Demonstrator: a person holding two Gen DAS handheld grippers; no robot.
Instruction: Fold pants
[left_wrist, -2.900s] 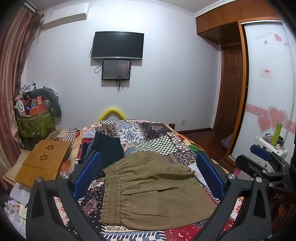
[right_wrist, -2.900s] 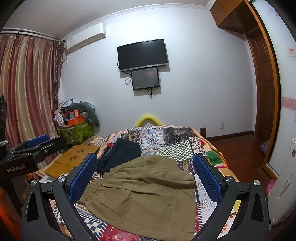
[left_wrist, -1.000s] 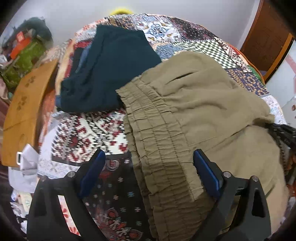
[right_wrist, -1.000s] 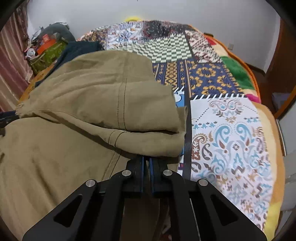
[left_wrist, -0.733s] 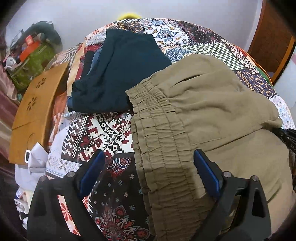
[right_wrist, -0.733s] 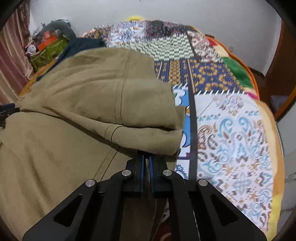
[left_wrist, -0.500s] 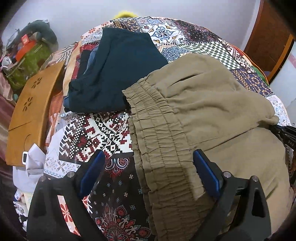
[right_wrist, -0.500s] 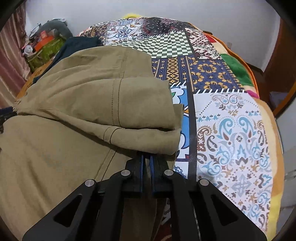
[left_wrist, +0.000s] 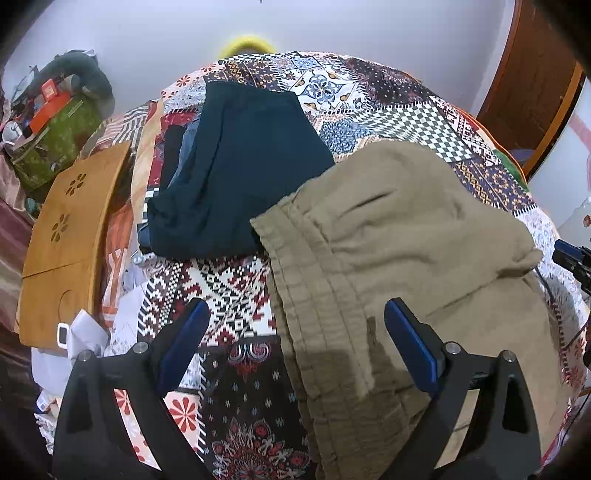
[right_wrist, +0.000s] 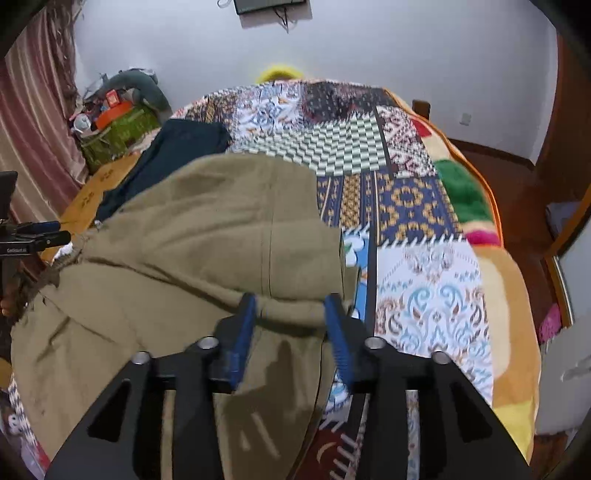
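Olive pants (left_wrist: 399, 236) lie folded on the patchwork bed (right_wrist: 436, 288), one leg doubled over on top. One dark folded garment (left_wrist: 240, 166) touches their waistband's far corner; one wooden tray (left_wrist: 70, 236) sits beside the bed. The left gripper (left_wrist: 295, 332) hangs wide open above the waistband. The right gripper (right_wrist: 291, 306) has just been opening, the folded cuff loose between its jaws.

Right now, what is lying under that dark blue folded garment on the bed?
Under the dark blue garment a blue denim-like edge and a black piece peek out at its left side, on the patchwork quilt. How far they reach underneath is covered.
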